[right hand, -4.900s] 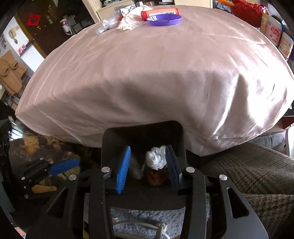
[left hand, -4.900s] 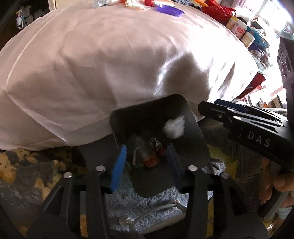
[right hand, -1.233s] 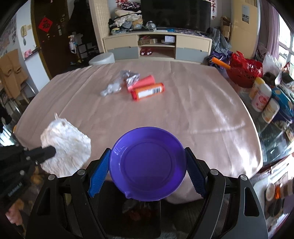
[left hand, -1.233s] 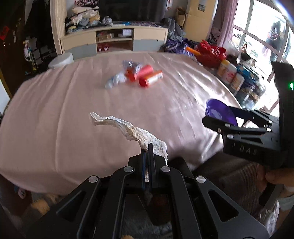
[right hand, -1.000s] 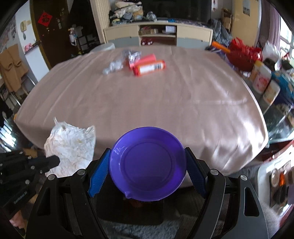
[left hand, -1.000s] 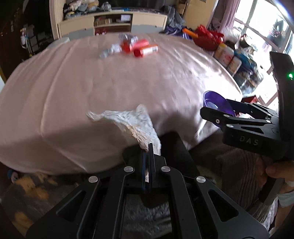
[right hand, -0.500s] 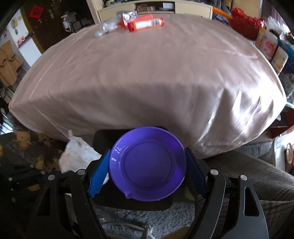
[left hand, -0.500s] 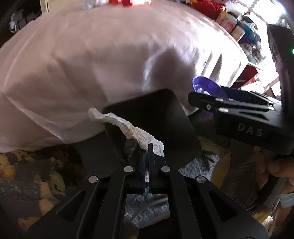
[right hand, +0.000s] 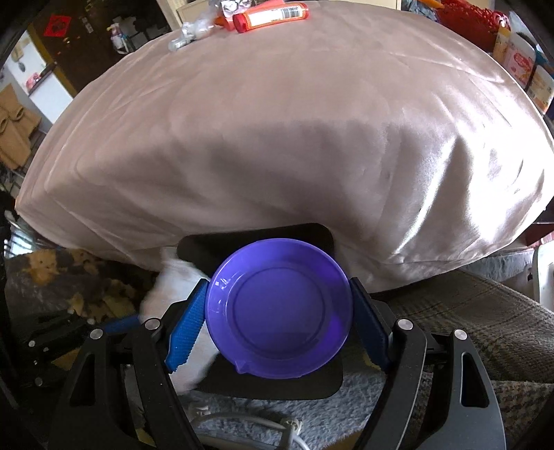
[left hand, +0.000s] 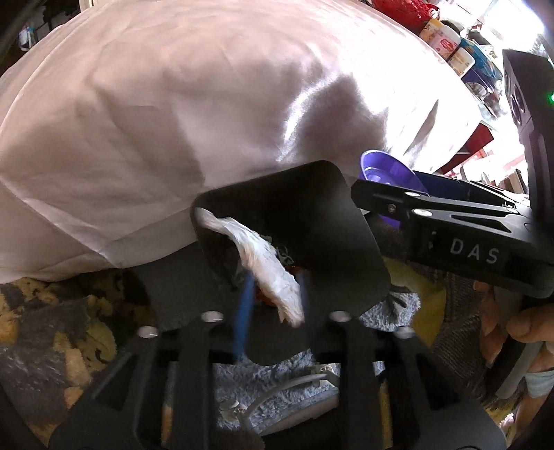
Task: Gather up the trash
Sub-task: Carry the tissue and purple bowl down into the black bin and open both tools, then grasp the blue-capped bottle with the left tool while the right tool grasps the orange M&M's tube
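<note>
The tablecloth (right hand: 277, 114) looked satiny and sheeny, the purple bowl (right hand: 278, 308) was glossy smooth plastic, the tissue (left hand: 263, 263) crinkled white paper, the bin (left hand: 332, 221) matt black.

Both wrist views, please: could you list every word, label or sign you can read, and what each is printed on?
"DAS": white letters on the black body of the right claw, seen from the left wrist.
Orange tube on the tablecloth: white label with a barcode, text too small to read.
Red diamond sign on the dark door: character too blurred.
Containers at the right edge: labels unreadable.
</note>
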